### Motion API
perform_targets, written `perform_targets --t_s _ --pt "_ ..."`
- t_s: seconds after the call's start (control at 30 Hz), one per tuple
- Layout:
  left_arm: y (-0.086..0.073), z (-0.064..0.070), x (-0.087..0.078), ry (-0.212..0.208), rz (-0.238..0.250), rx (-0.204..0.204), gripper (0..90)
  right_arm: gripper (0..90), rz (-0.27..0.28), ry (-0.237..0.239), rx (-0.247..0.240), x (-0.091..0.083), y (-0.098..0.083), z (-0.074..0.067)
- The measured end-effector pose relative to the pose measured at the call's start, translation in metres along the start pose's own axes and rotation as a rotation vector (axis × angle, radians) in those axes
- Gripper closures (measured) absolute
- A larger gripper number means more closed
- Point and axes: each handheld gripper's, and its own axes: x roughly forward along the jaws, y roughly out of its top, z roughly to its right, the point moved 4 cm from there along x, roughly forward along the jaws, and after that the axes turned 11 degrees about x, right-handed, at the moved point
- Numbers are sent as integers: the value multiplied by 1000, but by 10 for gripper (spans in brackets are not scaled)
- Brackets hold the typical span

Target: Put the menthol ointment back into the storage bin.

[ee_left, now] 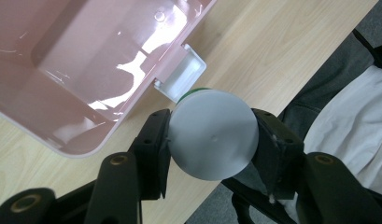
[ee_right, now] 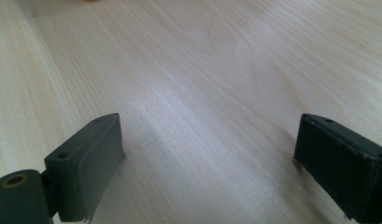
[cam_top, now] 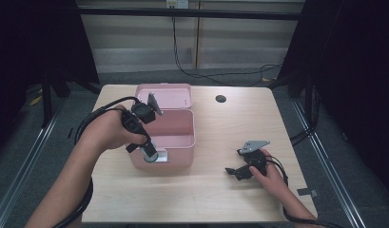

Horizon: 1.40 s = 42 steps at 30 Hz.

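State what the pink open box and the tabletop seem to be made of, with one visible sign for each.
The pink open box: probably glossy moulded plastic, since its smooth walls throw bright reflections. The pale tabletop: wood or a wood-look laminate, matt, with fine grain lines running across it; which one the look leaves open.

left gripper (ee_left: 212, 140) clamped on white round cap (ee_left: 211, 135), beside pink box (ee_left: 62, 98) latch (ee_left: 181, 74), above table (ee_left: 272, 51)

Left hand-held gripper (ee_left: 209, 140): black jaws, brass-coloured screws, black cable. Right hand-held gripper (cam_top: 239, 172): black, grey three-cornered plate on top. Person's forearms bare; clothing white, possibly grey trousers.
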Motion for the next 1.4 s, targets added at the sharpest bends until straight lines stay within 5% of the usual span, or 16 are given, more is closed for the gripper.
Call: perform_targets --t_s 0.77,1.4 --pt "35 -23 -16 18 25 -48 504 75 -2 0 3 0 0 0" --pt "50 -61 8 47 26 -149 504 75 -1 0 -2 0 0 0"
